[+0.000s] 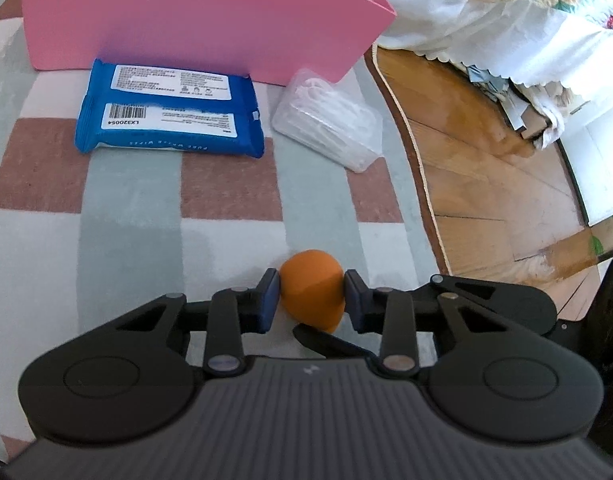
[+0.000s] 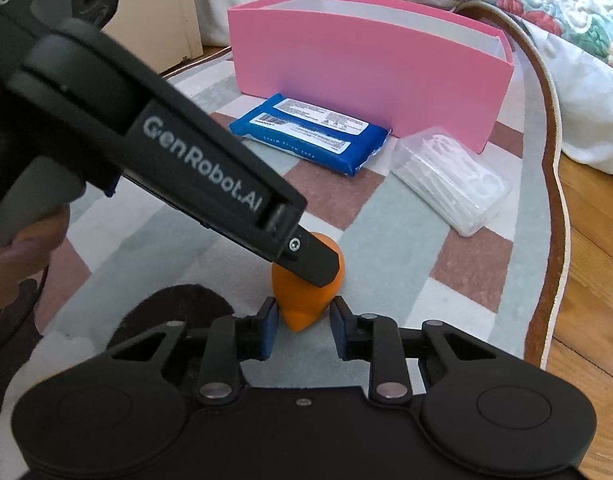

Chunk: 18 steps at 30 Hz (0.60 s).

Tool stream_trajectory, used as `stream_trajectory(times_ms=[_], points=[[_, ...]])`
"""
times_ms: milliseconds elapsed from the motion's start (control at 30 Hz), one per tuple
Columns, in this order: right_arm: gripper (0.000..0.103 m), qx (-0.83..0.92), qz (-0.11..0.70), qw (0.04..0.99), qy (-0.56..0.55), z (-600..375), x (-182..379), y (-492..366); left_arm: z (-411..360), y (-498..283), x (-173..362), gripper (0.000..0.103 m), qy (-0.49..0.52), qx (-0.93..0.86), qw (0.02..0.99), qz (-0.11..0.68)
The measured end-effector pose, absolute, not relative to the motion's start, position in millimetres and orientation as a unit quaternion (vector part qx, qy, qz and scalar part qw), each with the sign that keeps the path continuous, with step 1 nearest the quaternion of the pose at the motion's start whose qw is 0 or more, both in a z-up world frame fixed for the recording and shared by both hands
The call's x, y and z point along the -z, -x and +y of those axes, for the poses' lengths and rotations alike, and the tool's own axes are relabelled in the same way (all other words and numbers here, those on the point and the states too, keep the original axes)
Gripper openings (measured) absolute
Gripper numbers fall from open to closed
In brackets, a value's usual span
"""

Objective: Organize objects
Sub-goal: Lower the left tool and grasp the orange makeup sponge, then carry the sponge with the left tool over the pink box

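Below, my left gripper pinches the smooth, teardrop-shaped orange sponge above the checked rug; my right gripper's blue-padded jaws bracket its tapered tip, contact unclear.

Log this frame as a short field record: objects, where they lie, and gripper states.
surface: checked rug
sponge: orange, between both grippers' pads
left gripper: shut on sponge
right gripper: around sponge tip, contact unclear
box: pink, open top, upright on rug
wipes: blue pack, flat, in front of box
floss picks: clear case, right of wipes
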State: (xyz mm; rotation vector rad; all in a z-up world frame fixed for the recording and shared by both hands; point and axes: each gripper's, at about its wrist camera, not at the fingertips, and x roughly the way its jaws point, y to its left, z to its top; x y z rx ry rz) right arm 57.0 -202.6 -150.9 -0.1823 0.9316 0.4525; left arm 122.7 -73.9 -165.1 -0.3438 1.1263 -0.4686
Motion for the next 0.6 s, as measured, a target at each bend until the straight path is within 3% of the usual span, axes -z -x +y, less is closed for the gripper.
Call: stream_trajectory(times_ms=[333, 600], points=[[0.032, -0.233, 0.449, 0.858, 0.091, -194.4, 129.8, -42.1, -56.9, -104.7, 143.1, 0.034, 0.186, 0.218, 0.796, 0.533], [0.032, -0.242, 0.427, 0.867, 0.081, -194.7, 97.9, -35.8, -45.9, -93.5, 104.3, 0.034, 0.209, 0.225, 0.814, 0.493]])
